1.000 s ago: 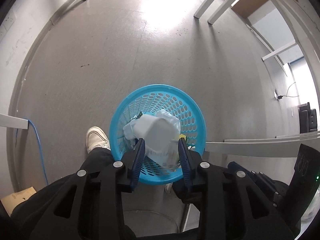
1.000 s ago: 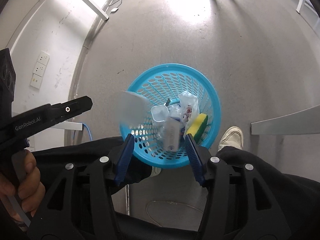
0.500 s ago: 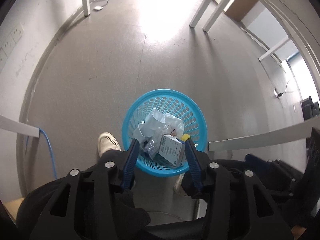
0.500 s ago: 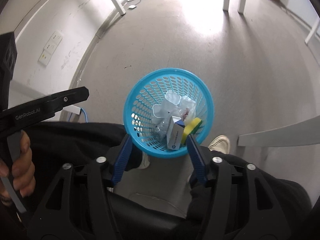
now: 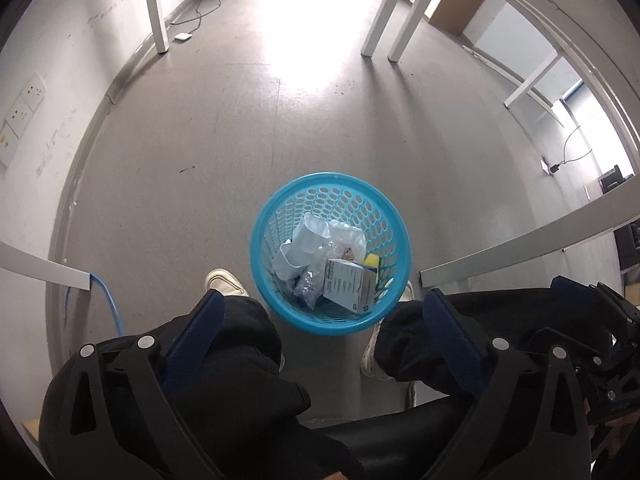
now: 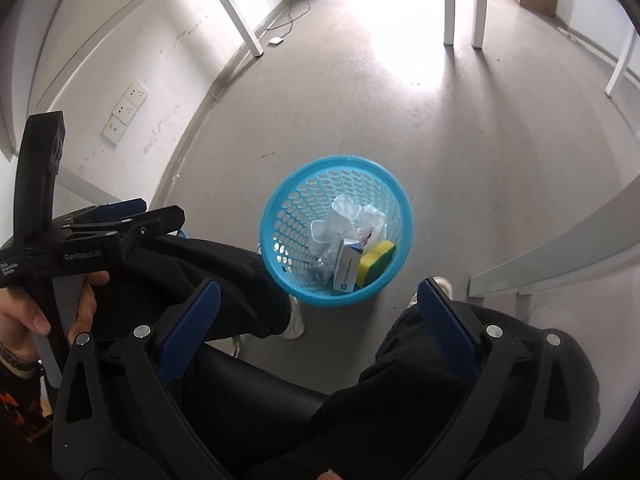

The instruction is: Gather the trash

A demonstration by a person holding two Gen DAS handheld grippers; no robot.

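Observation:
A blue perforated waste basket stands on the floor between the person's feet. It holds a white cup, clear plastic wrap, a white carton and a yellow-green sponge. My left gripper is open and empty, high above the basket's near rim. My right gripper is open and empty, also well above the basket. The left gripper also shows in the right wrist view, held in a hand.
The person's black-trousered legs and white shoes flank the basket. White table edges are to the right, another and a blue cable to the left. White table legs stand farther off.
The white cup left my left gripper and now lies in the basket. Both grippers rose away from the basket and opened wider.

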